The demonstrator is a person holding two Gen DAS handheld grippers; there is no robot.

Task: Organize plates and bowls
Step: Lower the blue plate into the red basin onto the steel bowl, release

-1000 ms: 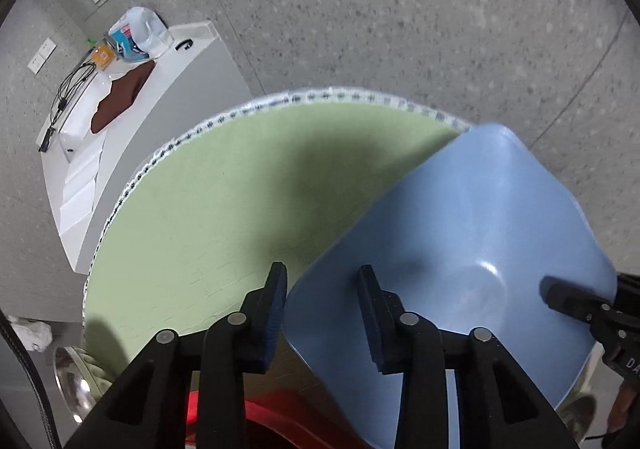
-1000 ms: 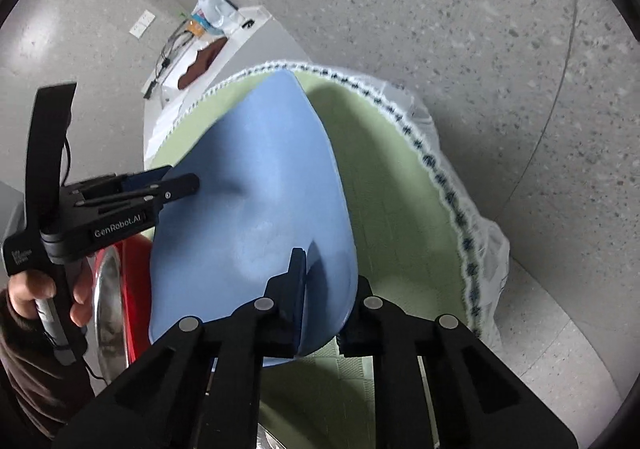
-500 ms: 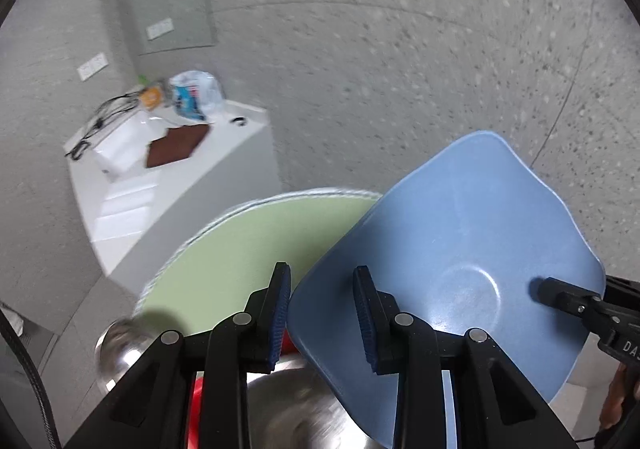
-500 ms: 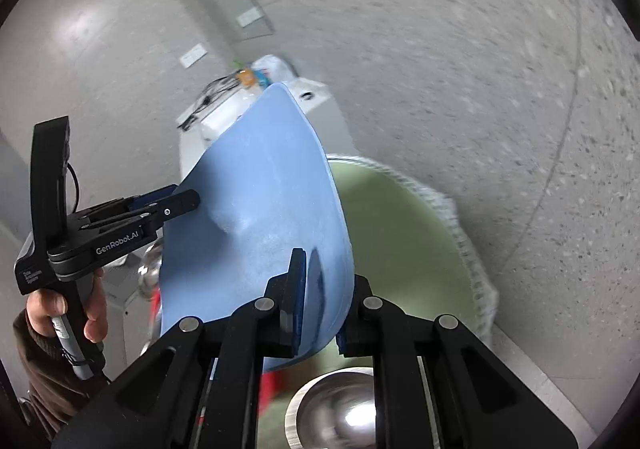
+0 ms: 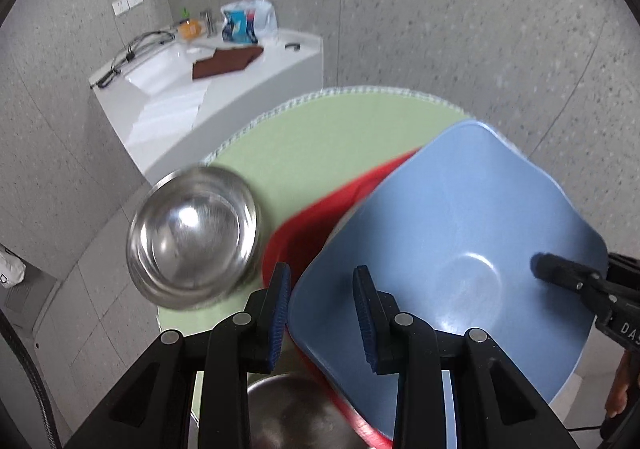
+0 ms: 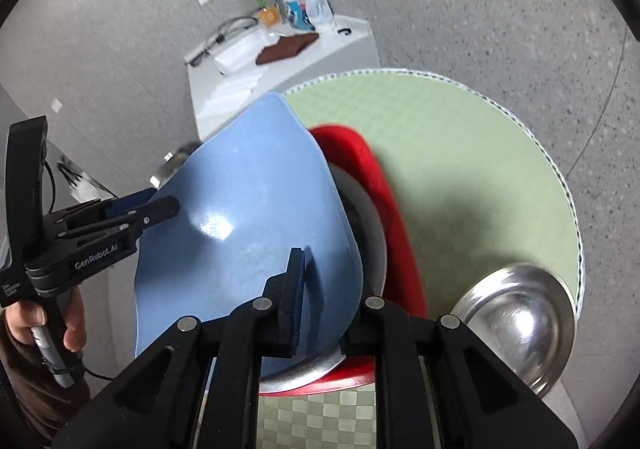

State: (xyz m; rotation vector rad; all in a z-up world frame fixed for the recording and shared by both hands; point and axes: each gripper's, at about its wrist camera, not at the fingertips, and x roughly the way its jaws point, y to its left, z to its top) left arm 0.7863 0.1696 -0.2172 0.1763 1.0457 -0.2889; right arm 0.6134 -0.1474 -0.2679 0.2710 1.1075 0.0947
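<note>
A large blue squarish plate (image 5: 460,233) is held tilted in the air between both grippers. My left gripper (image 5: 322,303) is shut on its near-left rim. My right gripper (image 6: 320,295) is shut on the opposite rim, and its fingertip (image 5: 554,269) shows at the right in the left wrist view. The plate also shows in the right wrist view (image 6: 248,209), with the left gripper (image 6: 160,205) on its far edge. Under the plate lies a red plate (image 6: 384,217) holding a steel dish (image 6: 368,225). A steel bowl (image 5: 192,241) sits at the table's edge.
The round table has a green checked cloth (image 6: 460,169) with white trim. The steel bowl also shows in the right wrist view (image 6: 520,325). A white counter (image 5: 208,89) with a brown cloth, cables and a bag stands behind. A second steel dish (image 5: 292,413) lies below my left gripper.
Both grippers have lifted the blue plate and drawn back from the table. The red plate, the steel dish on it and the steel bowl have come into view.
</note>
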